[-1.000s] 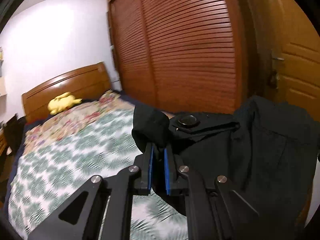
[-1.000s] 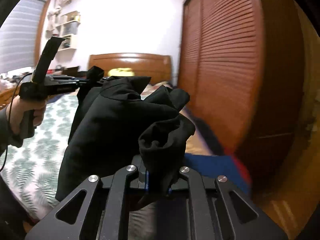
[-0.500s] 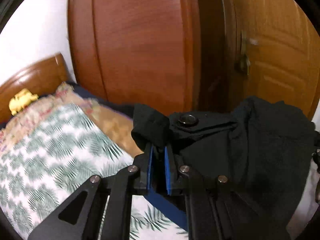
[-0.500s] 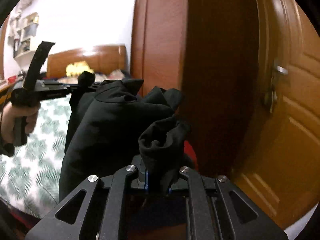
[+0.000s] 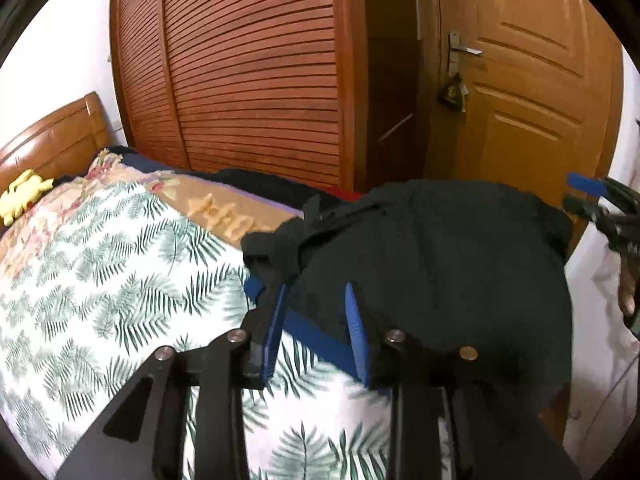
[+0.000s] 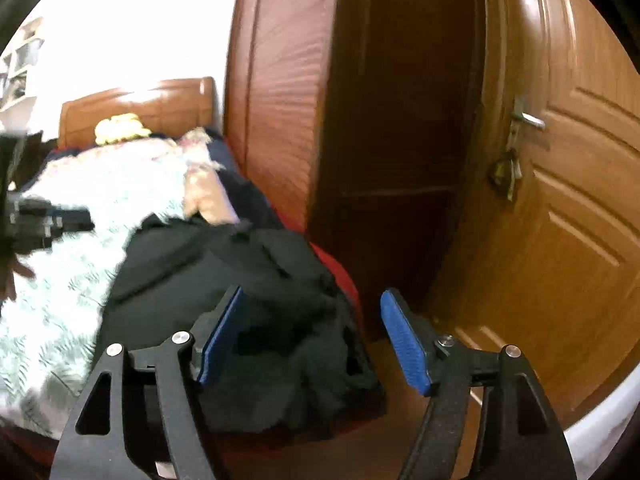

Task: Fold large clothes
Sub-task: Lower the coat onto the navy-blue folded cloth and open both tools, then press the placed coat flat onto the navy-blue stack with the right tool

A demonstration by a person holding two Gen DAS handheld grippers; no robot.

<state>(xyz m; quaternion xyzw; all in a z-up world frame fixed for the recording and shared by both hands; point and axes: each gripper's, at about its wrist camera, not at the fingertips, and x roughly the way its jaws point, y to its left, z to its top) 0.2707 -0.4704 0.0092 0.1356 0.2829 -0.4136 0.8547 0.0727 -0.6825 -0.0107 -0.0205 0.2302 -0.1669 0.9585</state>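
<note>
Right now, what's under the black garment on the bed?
Under the black garment: a blue cloth edge on the fern-print bedspread, and red fabric at the wardrobe side. The rest is covered.

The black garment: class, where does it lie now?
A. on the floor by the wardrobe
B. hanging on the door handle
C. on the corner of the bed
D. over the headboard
C: the black garment lies heaped on the corner of the bed, and neither gripper is holding it.

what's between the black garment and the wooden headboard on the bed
In the left wrist view, the leaf-print bedspread and a floral cover lie between the black garment and the headboard.
</note>
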